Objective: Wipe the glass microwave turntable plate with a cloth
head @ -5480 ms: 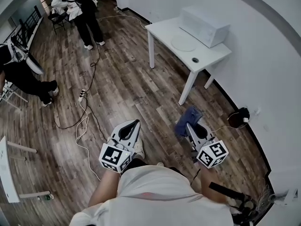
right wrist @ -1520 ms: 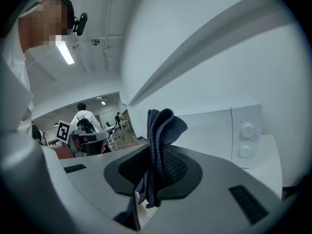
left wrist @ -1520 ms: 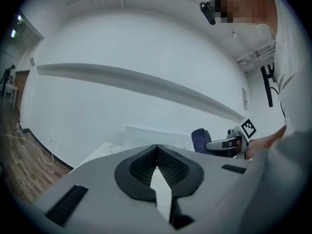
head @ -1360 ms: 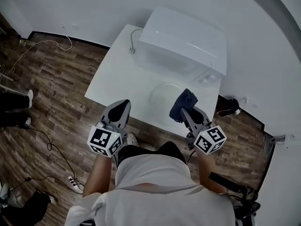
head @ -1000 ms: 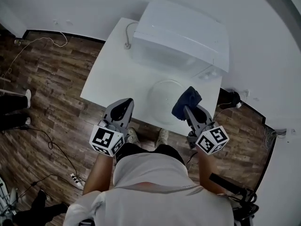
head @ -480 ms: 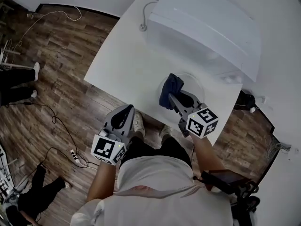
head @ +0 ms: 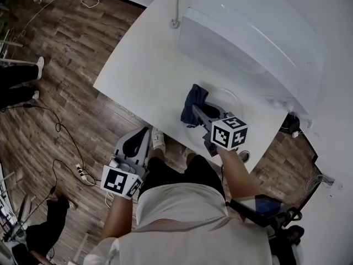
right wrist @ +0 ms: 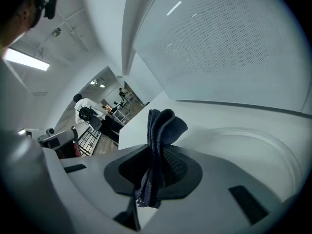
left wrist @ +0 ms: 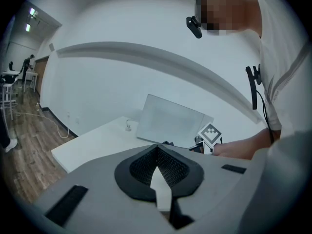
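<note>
The glass turntable plate (head: 229, 100) lies flat on the white table (head: 149, 70), just in front of the white microwave (head: 248, 26). My right gripper (head: 197, 110) hovers over the plate's left part, shut on a dark blue cloth (head: 192, 100) that bunches up past its tips. In the right gripper view the cloth (right wrist: 165, 125) stands pinched between the jaws of the right gripper (right wrist: 155, 155), with the plate's rim (right wrist: 258, 139) to the right. My left gripper (head: 138, 138) hangs off the table's near edge over the floor. Its jaws (left wrist: 157, 154) are shut and hold nothing.
The microwave's cord (head: 179, 10) trails over the table's back left. Cables and a power strip (head: 80, 171) lie on the wooden floor at the left, near a person's legs (head: 19, 84). More people (right wrist: 90, 112) stand far off in the room.
The right gripper with the cloth has come in over the plate's left part. The left gripper has dropped back from the table edge toward my body. The head view has swung left.
</note>
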`<state>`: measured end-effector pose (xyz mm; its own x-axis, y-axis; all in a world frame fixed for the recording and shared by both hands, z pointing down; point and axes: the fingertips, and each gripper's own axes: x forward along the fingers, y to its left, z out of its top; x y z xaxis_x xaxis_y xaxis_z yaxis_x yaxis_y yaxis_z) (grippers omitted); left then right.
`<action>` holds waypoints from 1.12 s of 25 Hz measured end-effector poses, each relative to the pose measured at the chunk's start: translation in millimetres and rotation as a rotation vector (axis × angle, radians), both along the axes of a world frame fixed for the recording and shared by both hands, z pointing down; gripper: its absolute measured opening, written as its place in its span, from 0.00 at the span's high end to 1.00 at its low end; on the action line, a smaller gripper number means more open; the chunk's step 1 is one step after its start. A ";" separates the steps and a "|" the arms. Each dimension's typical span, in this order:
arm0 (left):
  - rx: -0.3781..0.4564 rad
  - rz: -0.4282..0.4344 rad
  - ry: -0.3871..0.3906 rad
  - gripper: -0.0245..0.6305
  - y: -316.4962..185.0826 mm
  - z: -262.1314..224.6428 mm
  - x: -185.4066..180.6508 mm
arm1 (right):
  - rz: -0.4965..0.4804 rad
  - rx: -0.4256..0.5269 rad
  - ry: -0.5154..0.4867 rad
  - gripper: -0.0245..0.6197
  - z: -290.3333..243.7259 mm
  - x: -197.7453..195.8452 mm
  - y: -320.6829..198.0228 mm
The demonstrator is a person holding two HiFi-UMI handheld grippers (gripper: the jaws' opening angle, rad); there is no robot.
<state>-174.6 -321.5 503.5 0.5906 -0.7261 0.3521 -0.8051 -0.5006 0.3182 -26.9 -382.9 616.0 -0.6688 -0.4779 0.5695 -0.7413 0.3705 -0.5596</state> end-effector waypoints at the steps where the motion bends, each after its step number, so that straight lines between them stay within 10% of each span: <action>1: 0.009 0.007 0.009 0.95 -2.2 -2.6 4.7 | 0.004 -0.008 0.000 0.87 1.2 4.6 -0.9; 28: -0.002 0.291 0.060 0.95 -2.5 1.2 177.7 | 0.338 -0.035 0.128 0.87 5.8 231.9 68.1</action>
